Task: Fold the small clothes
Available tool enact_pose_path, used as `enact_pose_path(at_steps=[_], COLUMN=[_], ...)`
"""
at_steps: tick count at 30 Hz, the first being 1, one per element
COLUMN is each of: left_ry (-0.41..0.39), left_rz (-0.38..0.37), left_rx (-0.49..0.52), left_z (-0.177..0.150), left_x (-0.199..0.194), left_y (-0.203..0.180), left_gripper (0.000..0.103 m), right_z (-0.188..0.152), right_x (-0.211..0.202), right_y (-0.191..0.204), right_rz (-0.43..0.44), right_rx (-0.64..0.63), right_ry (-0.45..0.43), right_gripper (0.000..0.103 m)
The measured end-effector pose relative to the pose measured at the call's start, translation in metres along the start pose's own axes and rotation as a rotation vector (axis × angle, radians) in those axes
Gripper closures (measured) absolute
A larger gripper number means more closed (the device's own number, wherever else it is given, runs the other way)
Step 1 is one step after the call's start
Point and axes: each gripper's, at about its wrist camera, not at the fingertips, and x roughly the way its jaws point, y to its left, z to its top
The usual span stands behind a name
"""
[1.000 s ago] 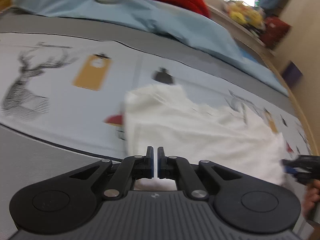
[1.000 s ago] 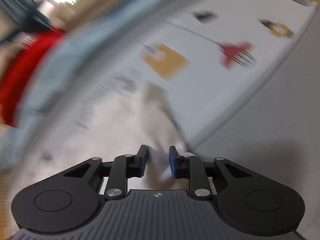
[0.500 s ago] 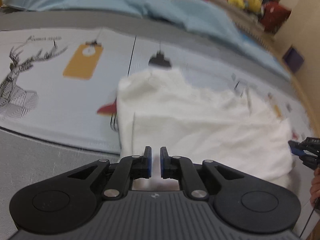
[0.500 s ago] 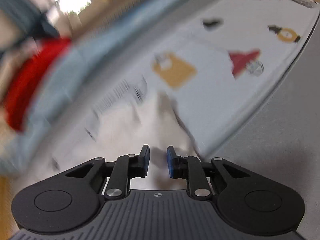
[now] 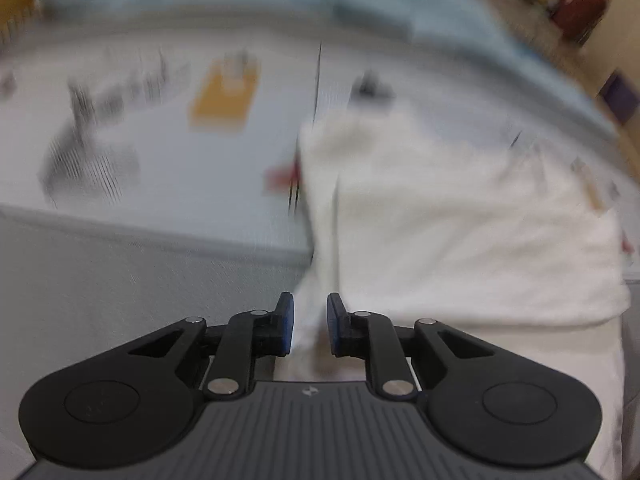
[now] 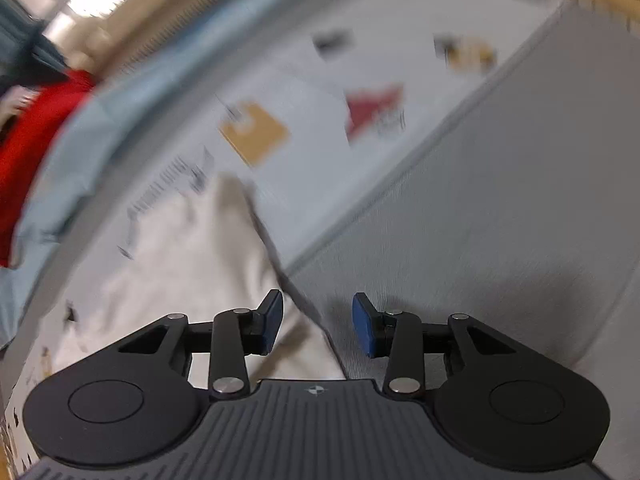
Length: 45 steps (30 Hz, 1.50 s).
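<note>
White garment (image 5: pixel 460 236), soft and towel-like in texture, is laid flat on a printed sheet (image 5: pixel 168 160) and overlaps its near border onto a plain grey cover (image 5: pixel 100 280). Its shape is roughly rectangular, with a thick folded layer on top. In the left wrist view the long axis is seen running from the left gripper (image 5: pixel 310 330) across to the right edge of the picture; one straight side edge leads away from the gripper toward a dark print. A narrow corner of the cloth is seen between the left gripper's blue pads, which are parting with a gap on each side of it; no pinch is visible.

In the right wrist view the same garment (image 6: pixel 180 264) is seen as creased, off-white fabric, tapering to a point away from the camera. Its edge passes between the fingers of the right gripper (image 6: pixel 318 326), which are spreading and stand well apart, the cloth untouched by either pad.

Sheet prints are recorded as mustard tags, red shapes and line drawings, all blurred. Pale blue bedding (image 6: pixel 72 152) and red fabric (image 6: pixel 28 152) are noted beyond.
</note>
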Motion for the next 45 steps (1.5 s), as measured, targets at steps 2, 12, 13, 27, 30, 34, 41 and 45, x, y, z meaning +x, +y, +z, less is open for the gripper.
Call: enact_pose_path(at_steps=[2,12,13,27,30,34,41,45], left_ry=[-0.113,-0.235,-0.222,0.205,0.223,0.268,0.304,0.302], left_rz=[-0.032,-0.041,-0.043,-0.049,-0.038,-0.030,-0.034,-0.027], left_rx=[0.035,0.121,0.127,-0.026,-0.037,-0.023,0.009,0.017], left_z=[-0.001,-0.087,-0.105,-0.188,-0.194,-0.200,-0.207,-0.208], left_x=[-0.040,-0.164,-0.165,-0.111,-0.106,-0.101,-0.094,-0.092], left_y=[-0.007,-0.015,-0.011,0.032,0.039,0.039,0.030,0.028], left_gripper=[0.081,0.079,0.080,0.080,0.080,0.080,0.080,0.080], right_z=[0.002,-0.074,-0.085,-0.151,-0.158,-0.164,-0.169,-0.165], right_x=[-0.032,-0.131,-0.129,-0.091,-0.091,-0.086,-0.084,-0.089], right_y=[0.008,-0.028,-0.037,-0.107,-0.101,-0.098,-0.088,-0.092], right_rz=[0.013,0.086,0.067,-0.091,-0.116,-0.145,-0.169,-0.194], right_rx=[-0.068,-0.328,-0.319,-0.182,-0.224,-0.283,-0.359,-0.340], right_ry=[-0.060,-0.064,-0.040,0.216,0.221,0.232,0.233,0.214], right_gripper=[0.062,0.060,0.060,0.060,0.060,0.060,0.059,0.059])
